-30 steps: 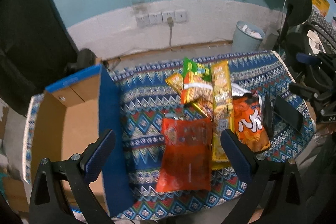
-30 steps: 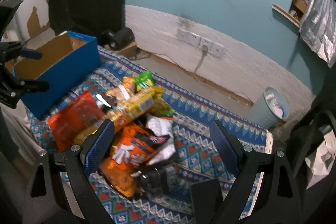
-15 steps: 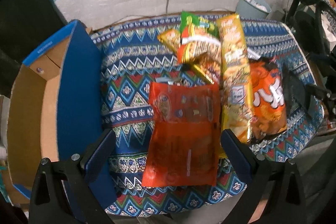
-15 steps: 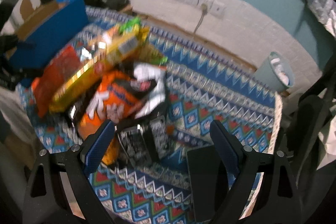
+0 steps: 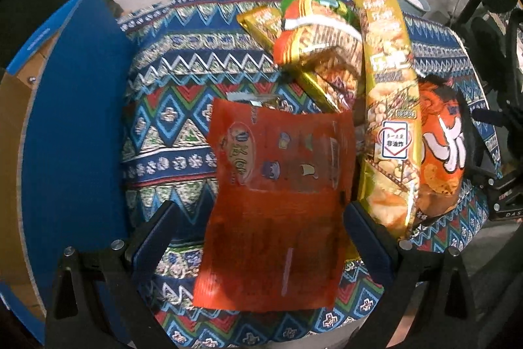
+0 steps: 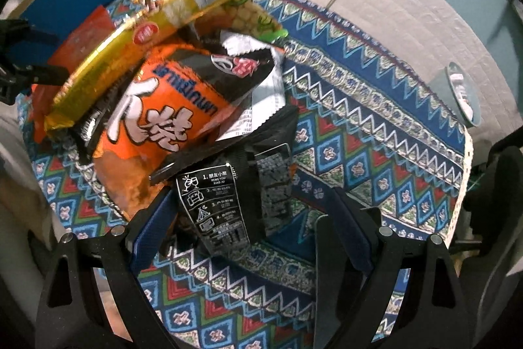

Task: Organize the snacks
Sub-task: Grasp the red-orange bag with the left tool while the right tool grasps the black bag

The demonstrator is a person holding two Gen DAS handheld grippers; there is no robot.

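Left hand-held gripper [image 5: 258, 229] gaping wide, straddling flat red plastic snack pouch [image 5: 278, 185]; right hand-held gripper [image 6: 251, 221] spread wide around black printed snack packet [image 6: 225, 201] lying on patterned-cloth table [image 6: 376, 126].

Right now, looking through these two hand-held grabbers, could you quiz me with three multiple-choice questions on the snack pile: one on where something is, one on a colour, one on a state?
1. Where does the blue cardboard box stand, in the left view?
A. left of the snacks
B. right of the snacks
C. on top of them

2. What colour is the flat packet between the left gripper fingers?
A. green
B. red
C. black

3. How is the right gripper?
A. shut on the black packet
B. open around it
C. out of view

Answers:
1 A, its blue wall fills the left edge.
2 B, red wrapper throughout.
3 B, both fingers stand wide of the packet.
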